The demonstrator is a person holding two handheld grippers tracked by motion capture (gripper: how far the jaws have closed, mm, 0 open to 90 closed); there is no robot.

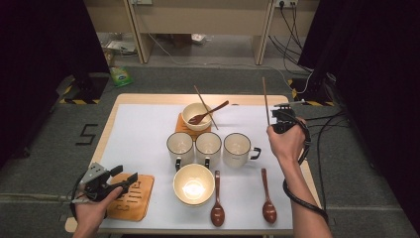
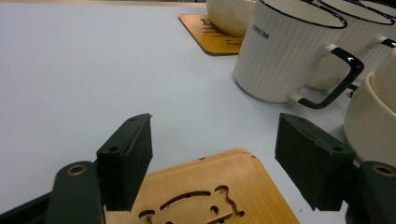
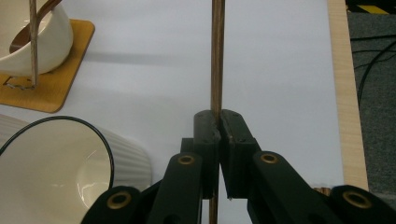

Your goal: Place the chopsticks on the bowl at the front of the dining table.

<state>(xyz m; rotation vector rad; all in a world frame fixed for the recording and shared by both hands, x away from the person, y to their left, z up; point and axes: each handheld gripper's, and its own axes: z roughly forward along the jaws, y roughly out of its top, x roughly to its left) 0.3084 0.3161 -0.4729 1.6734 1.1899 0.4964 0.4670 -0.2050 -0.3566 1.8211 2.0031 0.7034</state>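
My right gripper [image 1: 281,118] is over the right side of the table, shut on a thin wooden chopstick [image 1: 265,99] that stands nearly upright. In the right gripper view the jaws [image 3: 218,119] pinch that chopstick [image 3: 217,56] between their pads. My left gripper [image 1: 125,174] hovers at the front left, open, over a wooden coaster [image 1: 133,198]. Seen from the left gripper [image 2: 215,127], the coaster's corner [image 2: 219,186] lies low between the spread jaws, with no pad touching it. A second chopstick [image 1: 204,106] leans in the far bowl [image 1: 196,115] beside a wooden spoon [image 1: 210,112].
The far bowl sits on another coaster [image 1: 181,127]. Three white mugs [image 1: 208,147] stand in a row mid-table. In front of them is a cream bowl [image 1: 193,183], and two wooden spoons [image 1: 217,201] [image 1: 268,198] lie to its right. Cables trail past the table's right edge.
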